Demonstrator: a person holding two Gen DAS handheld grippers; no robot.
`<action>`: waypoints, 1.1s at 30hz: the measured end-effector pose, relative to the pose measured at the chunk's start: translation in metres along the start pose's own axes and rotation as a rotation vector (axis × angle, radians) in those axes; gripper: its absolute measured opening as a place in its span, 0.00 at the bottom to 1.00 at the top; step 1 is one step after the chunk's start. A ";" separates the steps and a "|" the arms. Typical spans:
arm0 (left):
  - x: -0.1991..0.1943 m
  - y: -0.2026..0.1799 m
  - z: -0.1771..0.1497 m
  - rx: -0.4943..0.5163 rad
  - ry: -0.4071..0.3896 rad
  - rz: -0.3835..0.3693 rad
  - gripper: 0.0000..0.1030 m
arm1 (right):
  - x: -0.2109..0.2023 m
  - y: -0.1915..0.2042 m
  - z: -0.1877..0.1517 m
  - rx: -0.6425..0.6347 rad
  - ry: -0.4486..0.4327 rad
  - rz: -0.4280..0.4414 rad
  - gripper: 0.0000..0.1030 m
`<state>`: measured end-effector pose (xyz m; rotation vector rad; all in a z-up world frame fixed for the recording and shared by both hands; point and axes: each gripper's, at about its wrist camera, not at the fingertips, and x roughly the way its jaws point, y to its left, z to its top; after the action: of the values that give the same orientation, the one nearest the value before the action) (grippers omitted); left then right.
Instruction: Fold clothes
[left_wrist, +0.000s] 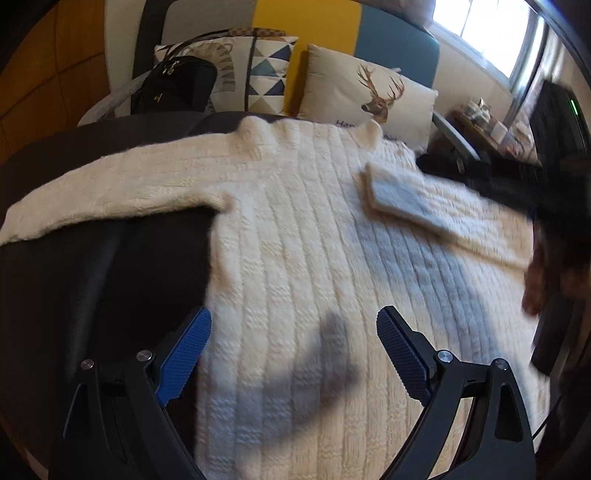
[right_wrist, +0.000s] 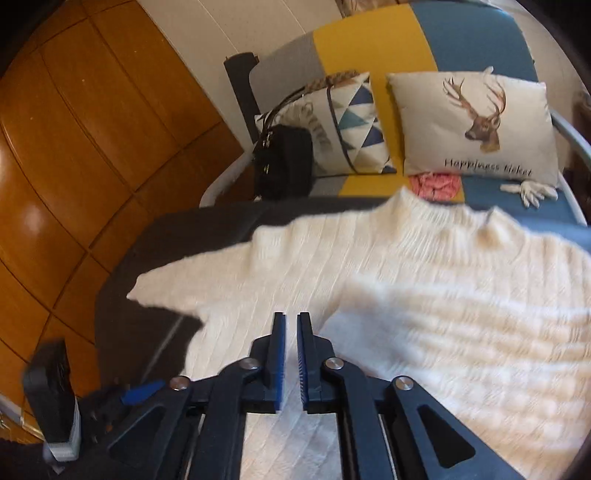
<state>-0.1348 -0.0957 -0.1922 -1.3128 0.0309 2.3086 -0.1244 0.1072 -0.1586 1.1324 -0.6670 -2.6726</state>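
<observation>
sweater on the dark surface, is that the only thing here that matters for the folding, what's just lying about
For the job:
- white knit sweater, one sleeve already folded across it
- left gripper, open
- right gripper, shut and empty

Lying about:
- deer cushion
- triangle-pattern cushion
- black bag
- pink knit item

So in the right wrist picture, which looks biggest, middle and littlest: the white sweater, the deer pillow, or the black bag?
1. White sweater, biggest by far, though it also lies nearest the camera.
2. Deer pillow.
3. Black bag, the smallest.
</observation>
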 end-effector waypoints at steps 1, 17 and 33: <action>0.001 0.006 0.009 -0.030 -0.002 -0.030 0.91 | -0.004 -0.003 -0.006 0.015 0.007 -0.007 0.10; 0.092 -0.065 0.108 0.255 0.034 -0.278 0.91 | -0.068 -0.048 -0.079 0.098 0.027 -0.224 0.20; 0.117 -0.082 0.102 0.300 0.092 -0.318 0.13 | -0.069 -0.085 -0.095 0.169 0.001 -0.247 0.20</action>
<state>-0.2322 0.0488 -0.2157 -1.1736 0.1789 1.8922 -0.0061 0.1722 -0.2120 1.3389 -0.8155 -2.8626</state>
